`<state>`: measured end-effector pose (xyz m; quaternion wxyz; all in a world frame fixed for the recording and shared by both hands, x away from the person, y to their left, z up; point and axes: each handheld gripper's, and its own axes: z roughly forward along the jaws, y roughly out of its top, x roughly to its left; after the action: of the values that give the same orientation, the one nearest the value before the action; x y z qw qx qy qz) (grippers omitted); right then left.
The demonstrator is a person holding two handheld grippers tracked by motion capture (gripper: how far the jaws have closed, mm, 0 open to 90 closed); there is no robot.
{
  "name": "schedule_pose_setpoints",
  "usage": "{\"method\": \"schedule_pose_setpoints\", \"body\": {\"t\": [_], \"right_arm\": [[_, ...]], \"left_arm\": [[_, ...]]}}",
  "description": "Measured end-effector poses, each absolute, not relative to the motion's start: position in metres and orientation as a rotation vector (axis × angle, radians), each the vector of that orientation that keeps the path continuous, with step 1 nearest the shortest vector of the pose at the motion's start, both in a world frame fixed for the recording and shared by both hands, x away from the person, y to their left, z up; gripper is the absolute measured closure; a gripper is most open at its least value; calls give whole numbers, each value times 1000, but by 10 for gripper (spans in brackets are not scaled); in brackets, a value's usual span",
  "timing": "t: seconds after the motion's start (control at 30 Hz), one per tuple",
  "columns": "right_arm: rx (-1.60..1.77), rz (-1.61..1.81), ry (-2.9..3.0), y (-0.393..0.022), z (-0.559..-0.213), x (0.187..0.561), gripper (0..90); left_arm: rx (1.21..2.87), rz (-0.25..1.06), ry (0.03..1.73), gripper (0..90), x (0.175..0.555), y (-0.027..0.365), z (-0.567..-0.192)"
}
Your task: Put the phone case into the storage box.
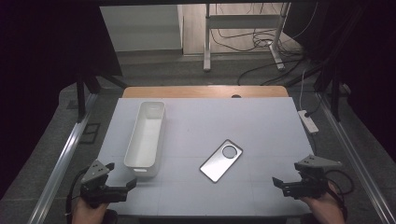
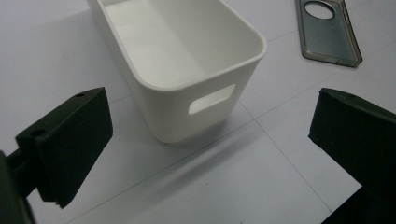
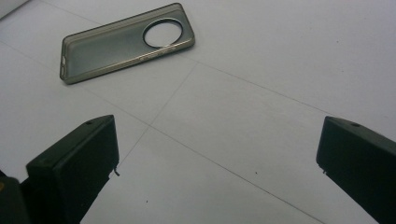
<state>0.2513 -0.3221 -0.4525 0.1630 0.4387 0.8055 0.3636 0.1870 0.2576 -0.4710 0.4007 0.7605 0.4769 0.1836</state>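
Observation:
A long white plastic bin lies empty on the left half of the white table top, its handle slot toward me. A smoky translucent phone case with a round camera hole lies flat near the middle. My left gripper is at the near left corner, open, just in front of the bin's near end. The left gripper has nothing between its jaws, and the case shows at upper right. My right gripper is at the near right, open and apart from the case. The right gripper holds nothing.
The white table top has a wooden strip along its far edge. A white power strip lies off the right side. A metal stand and cables are on the floor behind. Metal rails flank the table.

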Motion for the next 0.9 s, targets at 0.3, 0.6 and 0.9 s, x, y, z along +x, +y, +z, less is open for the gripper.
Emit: {"method": "schedule_pose_setpoints", "body": {"t": [0.3, 0.6, 0.9], "right_arm": [[1210, 1047, 2332, -318, -452, 257, 0], [1202, 1079, 2317, -315, -452, 260, 0], [1162, 1073, 2339, -310, -448, 266, 0]], "left_arm": [[1923, 466, 1206, 5, 187, 257, -471], [1936, 476, 1196, 6, 186, 256, -471], [1930, 471, 1200, 6, 187, 256, -471]]}}
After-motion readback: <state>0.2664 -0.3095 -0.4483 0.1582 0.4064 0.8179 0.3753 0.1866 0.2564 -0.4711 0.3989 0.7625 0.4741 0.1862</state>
